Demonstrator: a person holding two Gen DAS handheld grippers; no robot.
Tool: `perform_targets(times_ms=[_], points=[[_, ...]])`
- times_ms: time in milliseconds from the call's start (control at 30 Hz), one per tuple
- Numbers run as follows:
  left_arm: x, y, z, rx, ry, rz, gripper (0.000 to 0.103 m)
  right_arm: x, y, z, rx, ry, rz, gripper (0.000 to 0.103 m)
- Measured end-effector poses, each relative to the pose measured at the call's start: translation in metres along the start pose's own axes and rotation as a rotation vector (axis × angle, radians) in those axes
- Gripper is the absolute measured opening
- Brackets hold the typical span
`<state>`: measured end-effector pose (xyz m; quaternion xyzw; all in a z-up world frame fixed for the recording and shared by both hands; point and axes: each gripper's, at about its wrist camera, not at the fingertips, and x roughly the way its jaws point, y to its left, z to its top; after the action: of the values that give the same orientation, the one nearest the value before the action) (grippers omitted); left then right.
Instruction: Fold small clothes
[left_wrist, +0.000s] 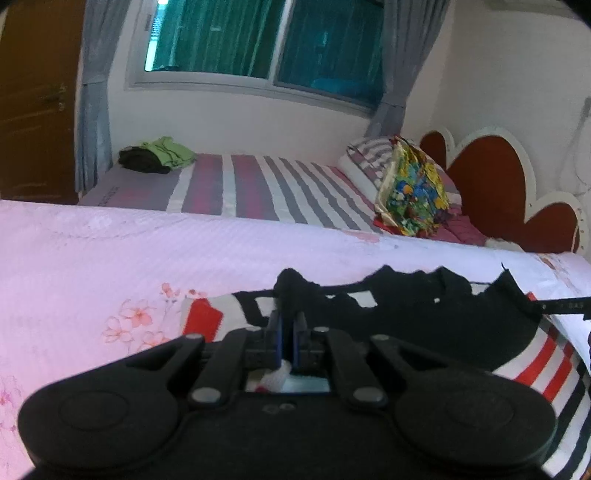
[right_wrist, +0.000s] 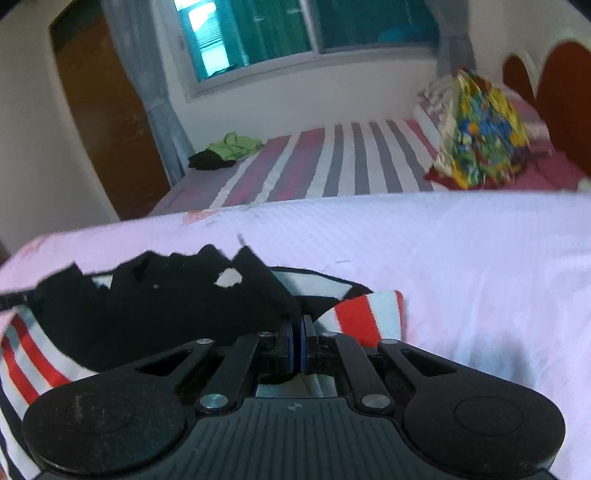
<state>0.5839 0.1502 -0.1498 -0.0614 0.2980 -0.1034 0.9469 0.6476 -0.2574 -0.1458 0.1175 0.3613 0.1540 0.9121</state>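
Observation:
A small garment (left_wrist: 424, 317) lies on a pink floral sheet (left_wrist: 110, 258). Its upper part is black and its lower part has red, white and black stripes. My left gripper (left_wrist: 287, 321) is shut on the garment's black left edge. My right gripper (right_wrist: 296, 325) is shut on the black right edge of the same garment (right_wrist: 147, 314), next to a red and white striped sleeve (right_wrist: 365, 314). The black cloth stretches between the two grippers, its top edge lifted and ragged. The garment's lower part is hidden under the gripper bodies.
Beyond the pink sheet (right_wrist: 461, 258) is a bed with a striped cover (left_wrist: 266, 188). A green and dark pile of clothes (left_wrist: 159, 155) lies at its far left. A bright patterned pillow (left_wrist: 413, 192) leans by the red headboard (left_wrist: 484, 177). A wooden door (right_wrist: 107, 110) stands left.

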Motion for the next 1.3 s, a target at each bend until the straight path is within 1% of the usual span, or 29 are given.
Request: perform_targets(times_ms=[33, 100, 133, 167, 200, 233, 267, 300, 333, 367, 400, 433, 467, 500, 533, 600, 633, 667, 767, 833, 867, 933, 967, 1033, 1067, 1133, 1167, 1233, 1300], points=[[-0.001, 0.001, -0.001, -0.006, -0.003, -0.004, 0.004, -0.009, -0.001, 0.004, 0.012, -0.010, 0.003, 0.003], [-0.007, 0.000, -0.001, 0.001, -0.038, 0.005, 0.005, -0.016, -0.002, 0.009, 0.015, -0.038, -0.006, 0.003], [-0.007, -0.001, -0.002, 0.007, -0.038, 0.019, 0.005, -0.017, 0.000, 0.008, 0.013, -0.031, -0.014, 0.003], [-0.003, -0.003, -0.002, 0.016, -0.004, 0.044, 0.005, -0.011, -0.001, 0.007, 0.009, -0.002, -0.031, 0.003], [0.004, -0.005, -0.003, 0.022, 0.037, 0.062, 0.009, -0.006, 0.000, 0.008, 0.001, 0.021, -0.041, 0.003], [0.011, -0.006, -0.004, 0.029, 0.085, 0.074, 0.011, -0.005, 0.002, 0.007, -0.011, 0.021, -0.051, 0.003], [0.011, -0.007, -0.004, 0.039, 0.081, 0.091, 0.024, -0.005, 0.005, 0.009, -0.017, 0.023, -0.061, 0.003], [0.010, -0.008, -0.002, 0.041, 0.080, 0.125, 0.051, -0.006, 0.008, 0.009, -0.019, 0.019, -0.074, 0.003], [0.006, -0.008, 0.000, 0.038, 0.078, 0.145, 0.066, -0.009, 0.012, 0.008, -0.025, -0.003, -0.110, 0.007], [-0.002, -0.008, 0.001, 0.039, 0.055, 0.159, 0.083, -0.018, 0.018, 0.005, -0.042, -0.041, -0.161, 0.045], [-0.014, -0.011, 0.001, 0.045, 0.016, 0.181, 0.084, -0.027, 0.026, 0.002, -0.068, -0.076, -0.185, 0.080], [-0.026, -0.016, 0.001, 0.057, -0.005, 0.185, 0.084, -0.038, 0.034, -0.003, -0.094, -0.121, -0.192, 0.102], [-0.037, -0.023, 0.001, 0.049, -0.020, 0.164, 0.087, -0.045, 0.046, -0.007, -0.130, -0.130, -0.188, 0.103], [-0.045, -0.033, -0.001, 0.034, -0.033, 0.124, 0.092, -0.048, 0.058, -0.011, -0.161, -0.132, -0.166, 0.103], [-0.049, -0.047, -0.005, 0.044, -0.038, 0.083, 0.094, -0.049, 0.071, -0.017, -0.189, -0.129, -0.144, 0.103], [-0.051, -0.080, -0.015, 0.105, -0.029, 0.050, 0.095, -0.046, 0.096, -0.027, -0.202, -0.107, -0.091, 0.103], [-0.048, -0.094, -0.021, 0.130, -0.001, 0.023, 0.094, -0.045, 0.104, -0.032, -0.198, -0.096, -0.057, 0.103], [-0.045, -0.106, -0.027, 0.154, 0.022, 0.012, 0.092, -0.042, 0.114, -0.037, -0.201, -0.084, -0.036, 0.103], [-0.036, -0.128, -0.045, 0.219, 0.076, 0.021, 0.090, -0.031, 0.136, -0.050, -0.261, -0.032, -0.068, 0.103], [-0.030, -0.126, -0.057, 0.222, 0.112, 0.044, 0.091, -0.024, 0.136, -0.059, -0.275, 0.020, -0.041, 0.103], [-0.030, -0.121, -0.059, 0.207, 0.112, 0.054, 0.092, -0.021, 0.133, -0.063, -0.278, 0.044, -0.053, 0.103], [-0.037, -0.101, -0.061, 0.165, 0.109, 0.069, 0.092, -0.023, 0.121, -0.071, -0.264, 0.051, -0.168, 0.103], [-0.041, -0.090, -0.062, 0.150, 0.109, 0.084, 0.092, -0.027, 0.105, -0.071, -0.226, 0.043, -0.193, 0.103], [-0.051, -0.069, -0.065, 0.130, 0.102, 0.100, 0.092, -0.036, 0.079, -0.070, -0.164, 0.044, -0.193, 0.103], [-0.056, -0.062, -0.064, 0.130, 0.098, 0.118, 0.092, -0.040, 0.071, -0.070, -0.157, 0.044, -0.267, 0.103], [-0.062, -0.052, -0.063, 0.116, 0.096, 0.130, 0.092, -0.045, 0.056, -0.068, -0.085, 0.051, -0.247, 0.103], [-0.063, -0.052, -0.061, 0.106, 0.096, 0.136, 0.090, -0.048, 0.053, -0.068, -0.051, 0.051, -0.243, 0.103], [-0.070, -0.064, -0.058, 0.095, 0.088, 0.150, 0.087, -0.061, 0.070, -0.070, -0.080, -0.008, -0.264, 0.103], [-0.078, -0.079, -0.057, 0.092, 0.062, 0.103, 0.088, -0.080, 0.093, -0.073, -0.121, -0.067, -0.215, 0.103]])
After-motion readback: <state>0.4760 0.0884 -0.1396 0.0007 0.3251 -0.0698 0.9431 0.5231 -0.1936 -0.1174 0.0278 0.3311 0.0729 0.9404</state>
